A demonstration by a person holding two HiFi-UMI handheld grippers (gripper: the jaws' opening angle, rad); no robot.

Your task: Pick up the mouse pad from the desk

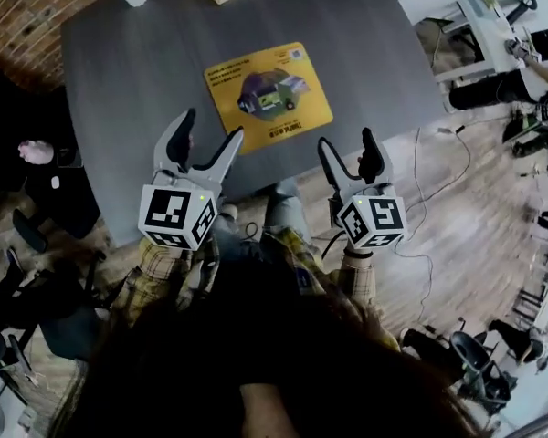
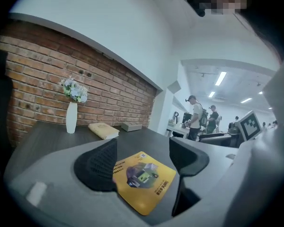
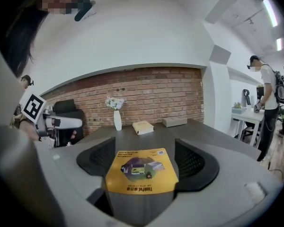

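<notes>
— Where's the mouse pad (image 1: pixel 268 96)?
— Flat on the desk (image 1: pixel 128 80), near its front edge, untouched. Your left gripper (image 1: pixel 212 126) and right gripper (image 1: pixel 347 140) hover at that edge, jaws spread wide, empty. The whole pickup is left.

The left gripper (image 1: pixel 212 126) and the right gripper (image 1: pixel 347 141) hang by the near edge of the tabletop (image 1: pixel 137 80), jaws apart with nothing between them. Ahead of each the way is open: only the flat mouse pad (image 1: pixel 268 94) lies there, with bare surface all round it. The vase (image 3: pixel 117 119), book (image 3: pixel 143 127) and box (image 3: pixel 174 122) stand far beyond the pad, well apart from it. Right of the right gripper, cables (image 1: pixel 429 199) trail across the floor.
</notes>
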